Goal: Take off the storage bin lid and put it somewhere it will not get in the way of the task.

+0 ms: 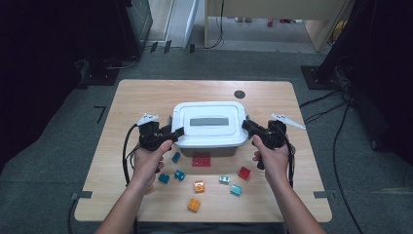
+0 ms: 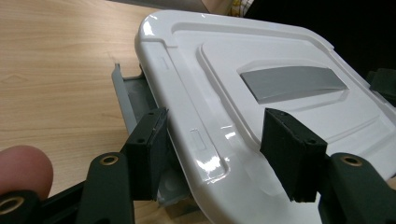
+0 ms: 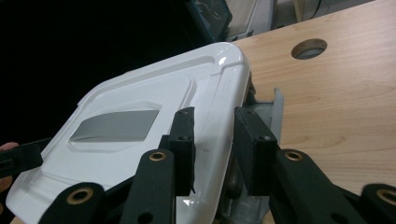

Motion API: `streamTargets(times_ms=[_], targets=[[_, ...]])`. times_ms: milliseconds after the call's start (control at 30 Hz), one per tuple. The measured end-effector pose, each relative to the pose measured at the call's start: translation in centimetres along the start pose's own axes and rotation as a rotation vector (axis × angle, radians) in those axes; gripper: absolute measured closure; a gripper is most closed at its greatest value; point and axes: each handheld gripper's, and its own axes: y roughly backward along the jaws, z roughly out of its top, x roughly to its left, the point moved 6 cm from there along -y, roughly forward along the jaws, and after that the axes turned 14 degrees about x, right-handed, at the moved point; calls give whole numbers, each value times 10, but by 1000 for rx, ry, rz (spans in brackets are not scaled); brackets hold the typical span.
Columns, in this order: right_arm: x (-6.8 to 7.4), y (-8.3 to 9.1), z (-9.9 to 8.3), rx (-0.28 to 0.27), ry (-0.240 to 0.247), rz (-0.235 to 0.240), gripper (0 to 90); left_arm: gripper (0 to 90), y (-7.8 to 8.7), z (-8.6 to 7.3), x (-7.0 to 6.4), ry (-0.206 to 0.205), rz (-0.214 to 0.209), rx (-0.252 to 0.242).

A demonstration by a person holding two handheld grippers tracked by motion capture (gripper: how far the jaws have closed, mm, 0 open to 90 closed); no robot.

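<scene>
White plastic marked the landmark: a lidded box (image 1: 209,126) stood near the middle of the wooden table (image 1: 126,97), and everything else took its place from it. Nearest the person, well short of the box, an orange brick (image 1: 194,204) lay on the table, with a second orange one (image 1: 198,186) a little closer to the box. Teal bricks (image 1: 179,175) lay scattered to the left of these, two pale teal ones (image 1: 235,189) to the right, and a red brick (image 1: 244,172) sat beyond those. A flat red plate (image 1: 201,161) lay just in front of the box's near wall.

At the box's left end, the left gripper (image 2: 219,154) was released, its jaws spread wide around the lid's edge; one pad sat at the grey latch (image 2: 128,93) outside the rim, the other over the lid's top. Whether either pad touched could not be told. At the right end, the right gripper (image 3: 215,149) straddled the lid's rim, jaws narrower but parted, one pad over the lid and one outside by the grey latch (image 3: 273,109) there. The lid (image 2: 243,60) carried a grey recessed panel (image 2: 294,84) at its centre. Beyond the box, a round hole (image 1: 239,94) showed in the table.
</scene>
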Motion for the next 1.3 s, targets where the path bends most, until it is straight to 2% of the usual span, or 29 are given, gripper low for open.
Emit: streamTargets(times_ms=[200, 333, 633, 867, 967, 1000, 1067, 1300], targets=[[1, 0, 0, -5, -6, 3, 704, 413, 2, 2, 0, 2, -7, -7], [3, 1, 2, -21, -6, 24, 704, 403, 2, 3, 0, -8, 10, -9], [6, 1, 3, -36, -14, 57, 703, 399, 6, 6, 3, 2, -9, -20], [5, -1, 1, -15, -19, 70, 702, 395, 7, 6, 7, -1, -35, -7], [3, -2, -1, -7, -12, 67, 701, 393, 4, 4, 11, 5, -7, 8], [2, -2, -1, -8, -11, 69, 700, 393, 3, 4, 12, 10, -13, 7], [1, -1, -1, -3, -17, 82, 689, 391, 4, 4, 12, 11, -18, 8], [0, -2, 1, -10, -18, 63, 637, 372, 4, 3, 8, -4, -38, 30]])
